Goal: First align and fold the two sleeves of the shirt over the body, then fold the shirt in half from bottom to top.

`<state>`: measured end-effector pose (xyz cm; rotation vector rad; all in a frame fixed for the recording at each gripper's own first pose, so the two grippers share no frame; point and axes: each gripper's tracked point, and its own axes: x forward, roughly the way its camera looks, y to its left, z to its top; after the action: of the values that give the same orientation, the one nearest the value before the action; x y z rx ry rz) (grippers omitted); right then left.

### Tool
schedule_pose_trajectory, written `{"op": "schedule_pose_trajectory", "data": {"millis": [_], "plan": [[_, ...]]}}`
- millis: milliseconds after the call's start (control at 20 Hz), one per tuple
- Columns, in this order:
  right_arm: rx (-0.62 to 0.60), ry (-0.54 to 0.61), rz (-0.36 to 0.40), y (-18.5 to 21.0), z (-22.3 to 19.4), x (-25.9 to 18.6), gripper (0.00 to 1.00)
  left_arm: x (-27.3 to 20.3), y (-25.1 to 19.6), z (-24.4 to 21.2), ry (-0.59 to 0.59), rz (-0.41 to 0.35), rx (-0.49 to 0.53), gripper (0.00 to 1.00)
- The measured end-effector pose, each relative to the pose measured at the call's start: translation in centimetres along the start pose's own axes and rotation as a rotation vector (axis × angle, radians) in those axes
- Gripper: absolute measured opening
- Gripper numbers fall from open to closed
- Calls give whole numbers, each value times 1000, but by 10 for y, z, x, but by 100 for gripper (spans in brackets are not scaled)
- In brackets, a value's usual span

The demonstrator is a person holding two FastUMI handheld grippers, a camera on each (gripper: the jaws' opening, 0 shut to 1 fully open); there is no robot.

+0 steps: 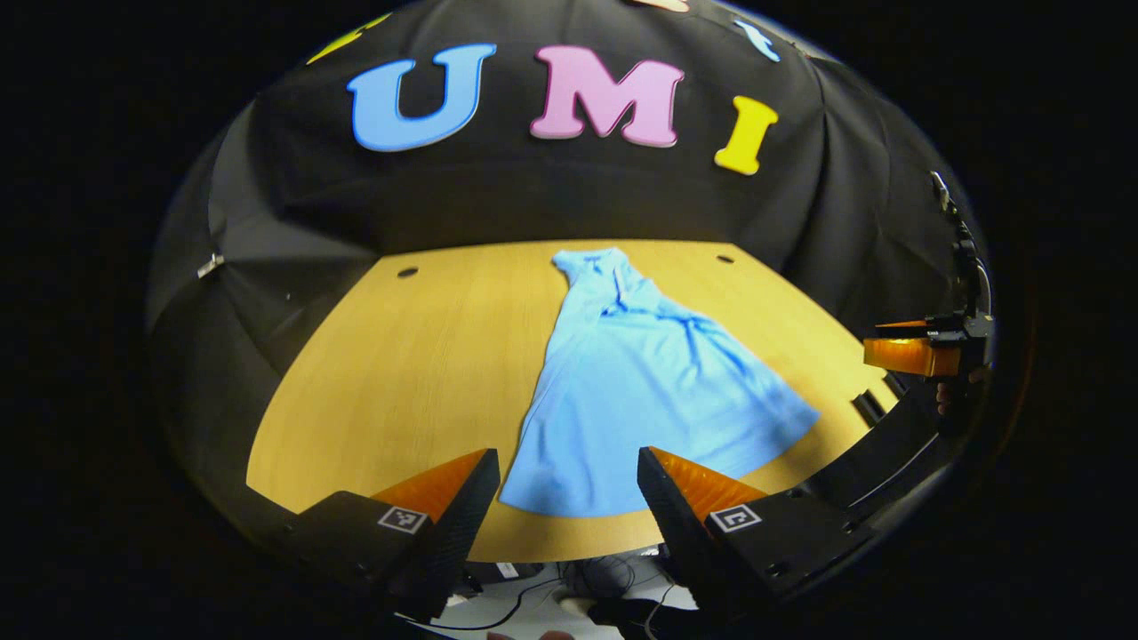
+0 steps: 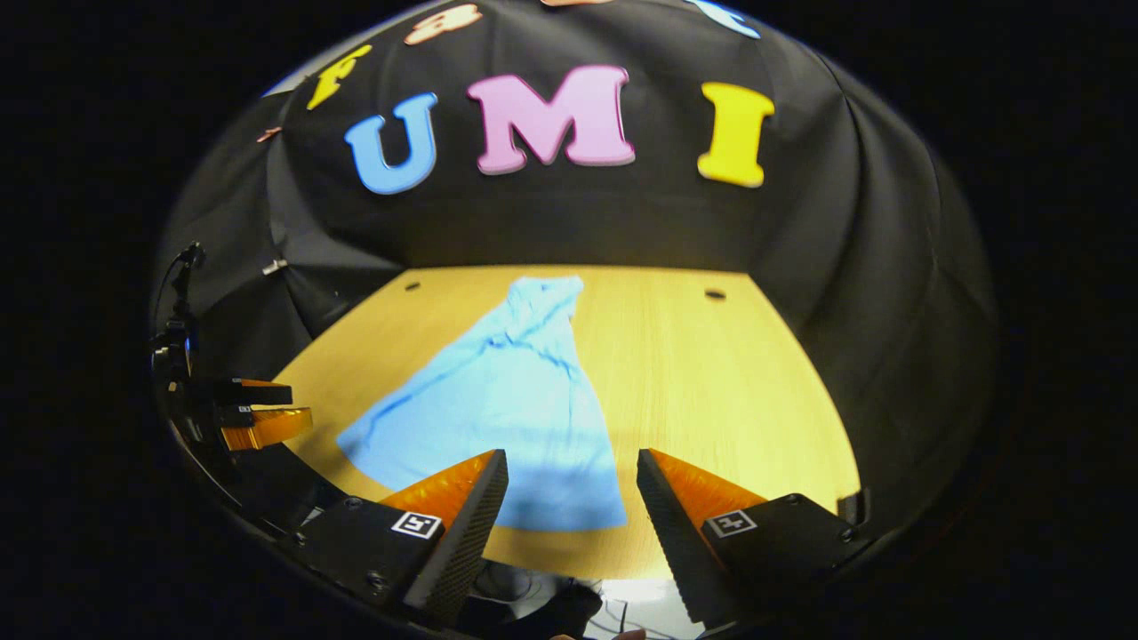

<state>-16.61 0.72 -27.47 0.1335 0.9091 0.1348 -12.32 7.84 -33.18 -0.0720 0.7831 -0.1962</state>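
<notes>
Nearest in the left gripper view, the left gripper (image 1: 569,498) hangs with its fingers spread wide and nothing between them, at the bottom centre of the frame over the table's near edge. Just beyond the gap lies the wide hem of the blue shirt (image 1: 640,382), so the cloth starts almost straight ahead of this claw and a little toward the right of the frame. The right gripper view shows the same at its bottom centre: the right gripper (image 2: 569,498) is released, empty, with the hem's corner showing between its fingers and the bulk of the shirt (image 2: 507,400) spreading to the lower left of the frame.

The shirt lies flat on the wooden table (image 1: 400,382), its long axis running away from both claws, broad end near, narrowing to the collar at upper centre by the far edge. It already looks narrowed, the sides drawn in over the body, though I cannot tell how neatly the sleeves sit. If so, the bottom-to-top fold is next, I would judge, and each claw has one hem corner close: left takes the frame-left corner, right the other.
</notes>
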Motion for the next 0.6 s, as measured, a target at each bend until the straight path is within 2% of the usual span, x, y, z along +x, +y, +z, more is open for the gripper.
{"op": "schedule_pose_trajectory", "data": {"millis": [100,300,600], "plan": [[31,91,-26,-11,-30,22,92,23,9,-13,49,17,-11,99],[16,189,-33,-23,-65,50,93,45,8,-37,140,-4,9,98],[-1,237,-23,-22,-74,73,96,70,9,-54,235,22,2,98]]}}
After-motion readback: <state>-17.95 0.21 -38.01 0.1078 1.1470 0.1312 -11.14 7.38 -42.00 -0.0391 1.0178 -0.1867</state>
